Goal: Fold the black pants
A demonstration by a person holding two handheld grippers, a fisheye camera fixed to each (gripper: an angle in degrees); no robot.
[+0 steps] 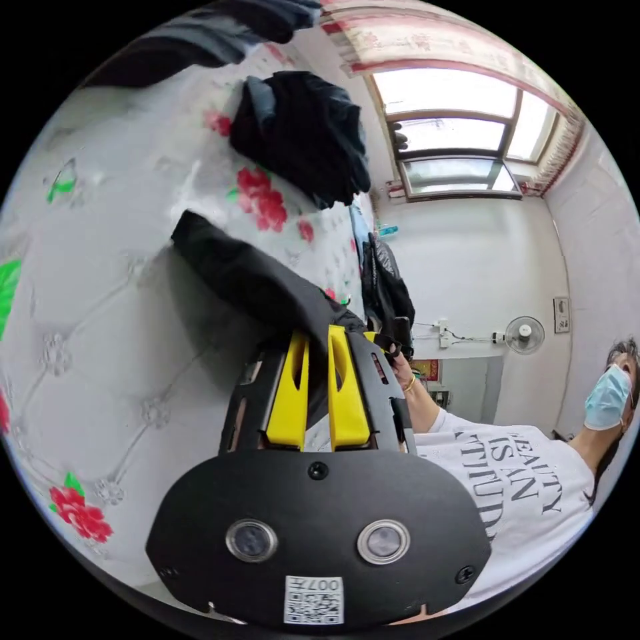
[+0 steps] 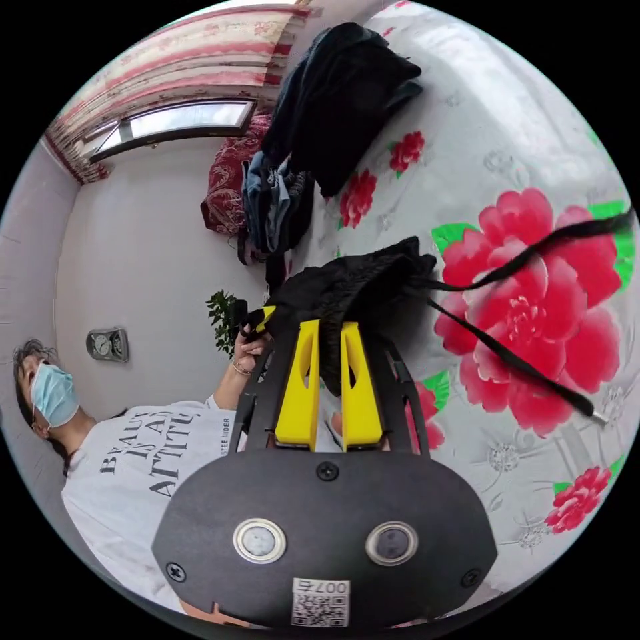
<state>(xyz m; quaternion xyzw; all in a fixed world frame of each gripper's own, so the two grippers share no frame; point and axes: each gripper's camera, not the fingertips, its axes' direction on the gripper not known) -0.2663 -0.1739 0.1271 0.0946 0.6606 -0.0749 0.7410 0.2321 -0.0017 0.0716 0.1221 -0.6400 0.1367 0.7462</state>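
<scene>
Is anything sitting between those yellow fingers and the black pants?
Nothing visible: the left gripper and right gripper each already pinch the black pants above the floral bedspread. A heap of dark clothes lies apart.

White T-shirt (image 2: 143,460) reads "BEAUTY IS AN ATTITUDE" (partly hidden)

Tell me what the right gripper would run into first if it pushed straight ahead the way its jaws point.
The right gripper is already shut on the bunched black pants fabric, so that cloth comes first. Beyond it, probably the pile of dark clothes on the white floral bedspread, though depth is unclear.
</scene>
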